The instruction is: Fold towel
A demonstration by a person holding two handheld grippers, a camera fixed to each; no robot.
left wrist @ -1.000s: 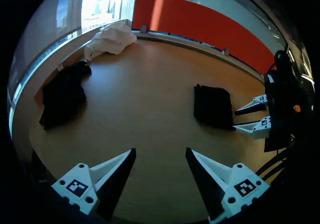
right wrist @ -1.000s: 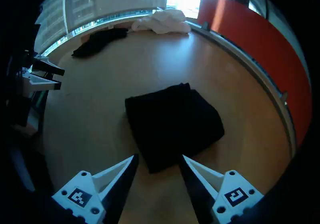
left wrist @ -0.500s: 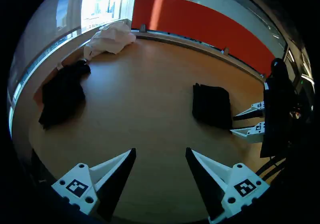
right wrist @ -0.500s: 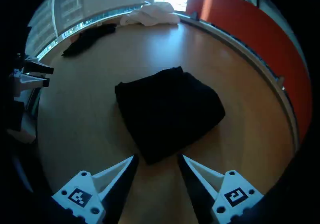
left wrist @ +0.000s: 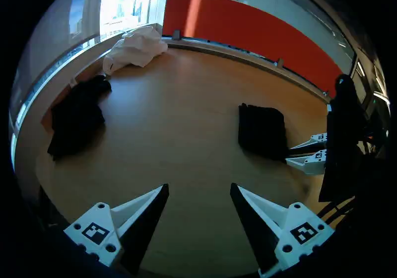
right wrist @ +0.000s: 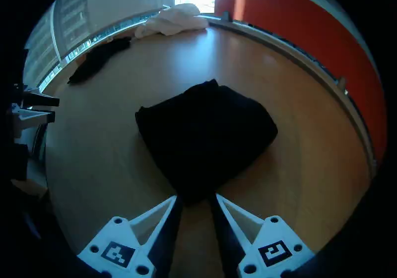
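Note:
A folded black towel lies on the wooden table. My right gripper has its two fingers drawn in on the towel's near corner, pinching it. In the left gripper view the same folded towel sits at the right, with the right gripper at its near edge and a dark sleeve behind it. My left gripper hovers open over bare wood, well away from the towel. It also appears at the left edge of the right gripper view as the left gripper.
A crumpled black cloth and a bunched white cloth lie near the window side of the table. An orange panel runs along the far edge behind a raised rim. Bare wood spreads between the cloths and the folded towel.
My right gripper moved forward to the towel's near corner and its fingers narrowed onto it. The left gripper stayed where it was, open.

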